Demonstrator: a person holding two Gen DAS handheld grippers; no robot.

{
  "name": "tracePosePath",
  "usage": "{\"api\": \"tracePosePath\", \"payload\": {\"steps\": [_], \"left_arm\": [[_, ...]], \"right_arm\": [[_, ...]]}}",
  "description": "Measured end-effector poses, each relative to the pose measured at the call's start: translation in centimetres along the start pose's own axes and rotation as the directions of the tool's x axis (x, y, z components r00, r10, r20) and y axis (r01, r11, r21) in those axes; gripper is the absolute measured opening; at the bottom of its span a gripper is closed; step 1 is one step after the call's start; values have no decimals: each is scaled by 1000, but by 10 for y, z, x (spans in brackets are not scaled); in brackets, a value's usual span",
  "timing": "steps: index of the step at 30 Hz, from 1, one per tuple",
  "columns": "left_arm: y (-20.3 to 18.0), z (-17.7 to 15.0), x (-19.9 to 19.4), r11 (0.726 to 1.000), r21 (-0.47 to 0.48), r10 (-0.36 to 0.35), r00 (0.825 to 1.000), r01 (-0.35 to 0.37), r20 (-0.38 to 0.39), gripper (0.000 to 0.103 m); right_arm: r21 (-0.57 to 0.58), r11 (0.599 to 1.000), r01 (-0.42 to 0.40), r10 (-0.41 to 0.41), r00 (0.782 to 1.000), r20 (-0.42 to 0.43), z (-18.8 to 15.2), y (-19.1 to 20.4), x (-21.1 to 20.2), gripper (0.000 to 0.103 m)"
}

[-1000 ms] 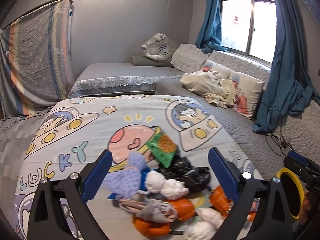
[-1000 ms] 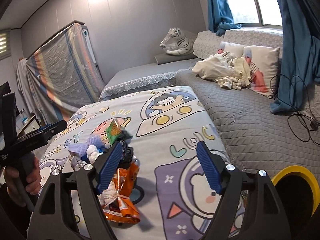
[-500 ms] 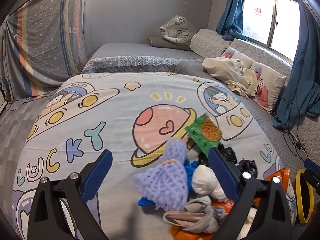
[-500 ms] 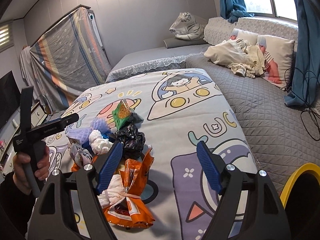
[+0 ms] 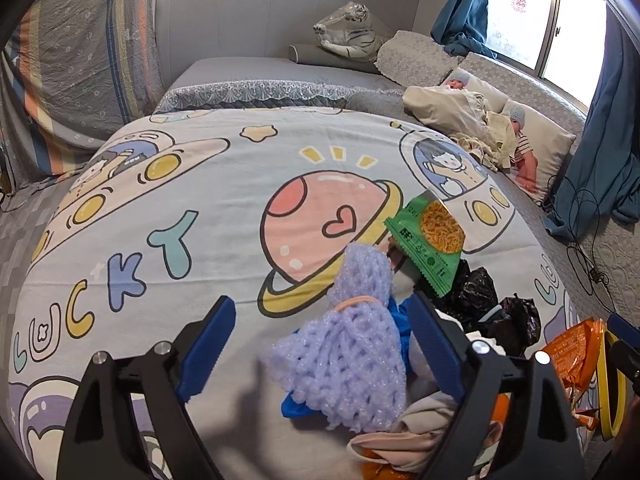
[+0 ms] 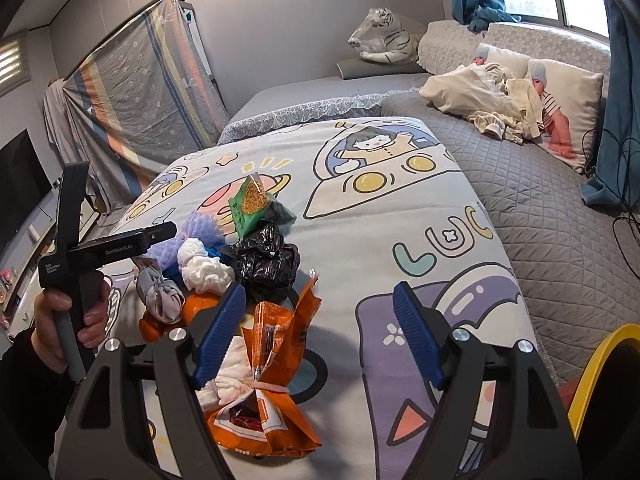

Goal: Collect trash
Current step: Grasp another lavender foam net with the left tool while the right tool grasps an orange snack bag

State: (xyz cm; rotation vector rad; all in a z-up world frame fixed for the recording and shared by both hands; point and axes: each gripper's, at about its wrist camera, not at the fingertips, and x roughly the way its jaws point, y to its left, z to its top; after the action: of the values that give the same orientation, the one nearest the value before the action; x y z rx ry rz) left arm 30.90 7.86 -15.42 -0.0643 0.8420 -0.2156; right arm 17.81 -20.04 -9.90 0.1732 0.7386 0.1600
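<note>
A pile of trash lies on the cartoon bedspread (image 5: 208, 208). It holds a purple foam net (image 5: 352, 360), a green snack packet (image 5: 430, 240), black plastic bags (image 6: 266, 260), white tissue (image 6: 204, 268) and an orange wrapper (image 6: 272, 344). My left gripper (image 5: 320, 344) is open, its fingers on either side of the purple foam net, just above the bed. My right gripper (image 6: 316, 332) is open and empty over the orange wrapper, its left finger at the pile's edge. The left gripper also shows in the right wrist view (image 6: 120, 244).
A yellow-rimmed bin (image 6: 600, 376) stands beside the bed at the lower right. A grey quilted bed (image 6: 540, 216) with pillows, clothes and a plush tiger (image 6: 384, 36) lies beyond. Blue curtains and cables hang on the right.
My left gripper has moved forward and down, so the purple foam net now sits between its fingers. My right gripper has closed in on the orange wrapper and the pile.
</note>
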Motion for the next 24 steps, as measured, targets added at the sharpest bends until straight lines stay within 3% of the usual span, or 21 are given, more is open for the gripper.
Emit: {"api": "tracePosePath", "payload": {"steps": [8,16,24], "left_arm": [[-3,-4,12,999,11,-38,998,39,-54,69],[-9,-3,24,996,24,-77,992,80,-102,40],[-13,0,26,997,40,-65,993,70,-102,28]], "right_arm": [[0,1000,-3,3,999,-35,-5,0,11,73],[-3,1000,-6,6,998,-62,-8,0,19,72],[-21,1000,-4,2,995,-102,-14,4,28,58]]}}
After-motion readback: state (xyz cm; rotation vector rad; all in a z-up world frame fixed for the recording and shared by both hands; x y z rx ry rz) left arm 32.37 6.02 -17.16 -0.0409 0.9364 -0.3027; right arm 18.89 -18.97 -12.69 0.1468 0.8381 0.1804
